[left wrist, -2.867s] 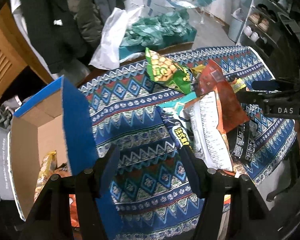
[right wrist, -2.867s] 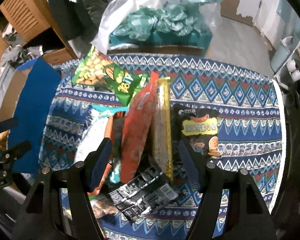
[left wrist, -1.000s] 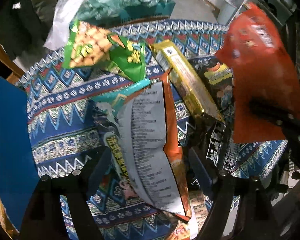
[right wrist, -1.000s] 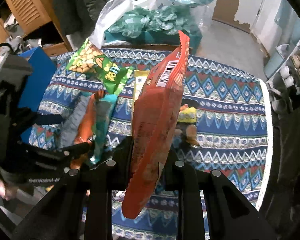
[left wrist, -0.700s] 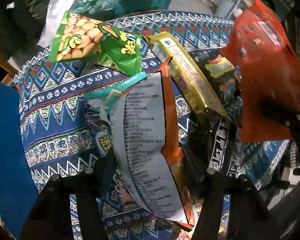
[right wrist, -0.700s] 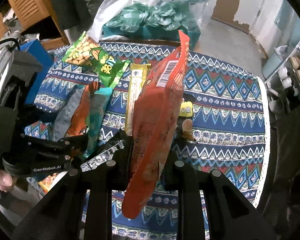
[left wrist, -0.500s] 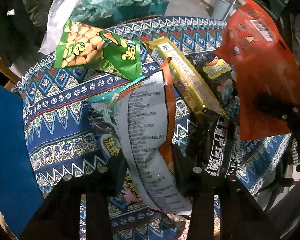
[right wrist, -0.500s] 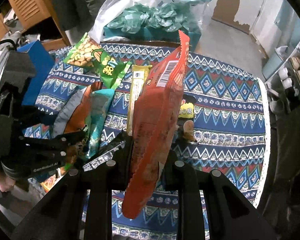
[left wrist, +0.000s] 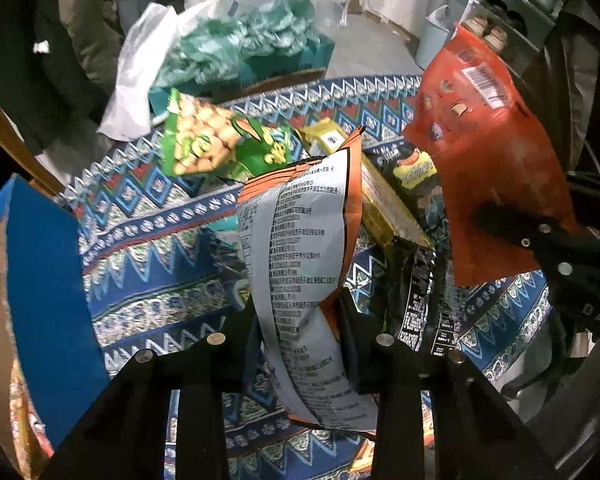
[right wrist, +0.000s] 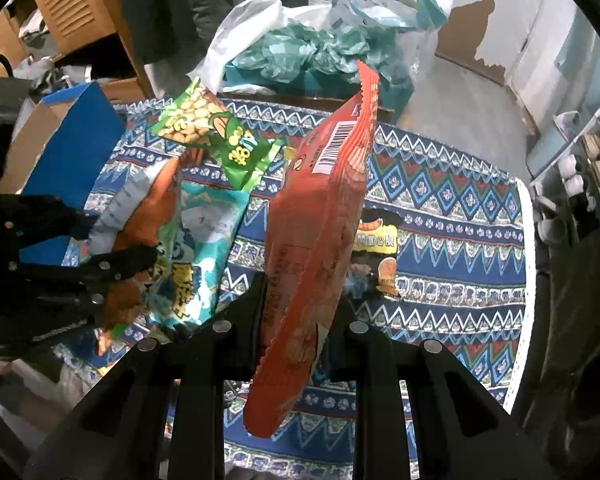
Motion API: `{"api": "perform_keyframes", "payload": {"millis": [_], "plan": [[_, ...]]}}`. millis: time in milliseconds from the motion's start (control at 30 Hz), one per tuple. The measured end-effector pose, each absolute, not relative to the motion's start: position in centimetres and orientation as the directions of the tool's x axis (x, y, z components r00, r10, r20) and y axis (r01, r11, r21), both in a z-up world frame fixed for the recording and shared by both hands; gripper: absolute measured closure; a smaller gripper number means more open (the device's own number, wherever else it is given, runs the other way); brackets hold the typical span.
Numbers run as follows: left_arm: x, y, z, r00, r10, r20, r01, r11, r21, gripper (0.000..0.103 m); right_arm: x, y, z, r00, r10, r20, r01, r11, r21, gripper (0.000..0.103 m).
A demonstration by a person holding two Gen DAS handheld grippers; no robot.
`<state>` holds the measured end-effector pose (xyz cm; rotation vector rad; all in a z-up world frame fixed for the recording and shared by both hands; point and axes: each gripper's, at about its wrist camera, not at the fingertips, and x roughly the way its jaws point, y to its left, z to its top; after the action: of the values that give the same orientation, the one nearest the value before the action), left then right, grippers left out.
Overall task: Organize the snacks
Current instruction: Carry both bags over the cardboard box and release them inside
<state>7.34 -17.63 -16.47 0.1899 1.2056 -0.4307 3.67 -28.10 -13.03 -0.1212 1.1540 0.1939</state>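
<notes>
Patterned-cloth bench (left wrist: 148, 240): left gripper (left wrist: 300, 320) jaws grip orange-and-grey snack bag (left wrist: 300, 240); right gripper (right wrist: 300, 300) jaws clamp red snack bag (right wrist: 320, 208), both lifted, likely for boxing.

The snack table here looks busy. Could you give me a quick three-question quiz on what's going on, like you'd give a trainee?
1. True or false: both grippers hold a snack bag.
2. Which bag does the right gripper hold? A) green peanut bag B) red bag with a barcode C) teal bag
3. Fill in: the left gripper grips an orange bag whose grey back panel carries printed ____.

Key: 1 true: each is shut on a bag lifted off the patterned cloth. 2 B. 3 text.
</notes>
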Motion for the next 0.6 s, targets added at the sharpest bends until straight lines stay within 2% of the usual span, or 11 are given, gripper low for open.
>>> {"api": "perform_keyframes", "payload": {"millis": [600], "plan": [[5.9, -12.0, -10.7, 0.42, -0.184, -0.889, 0.399, 0.917, -0.001, 0.068, 2.8, -23.6, -9.9, 0.434, 0.14, -0.89, -0.325, 0.946, -0.01, 0.082]]}}
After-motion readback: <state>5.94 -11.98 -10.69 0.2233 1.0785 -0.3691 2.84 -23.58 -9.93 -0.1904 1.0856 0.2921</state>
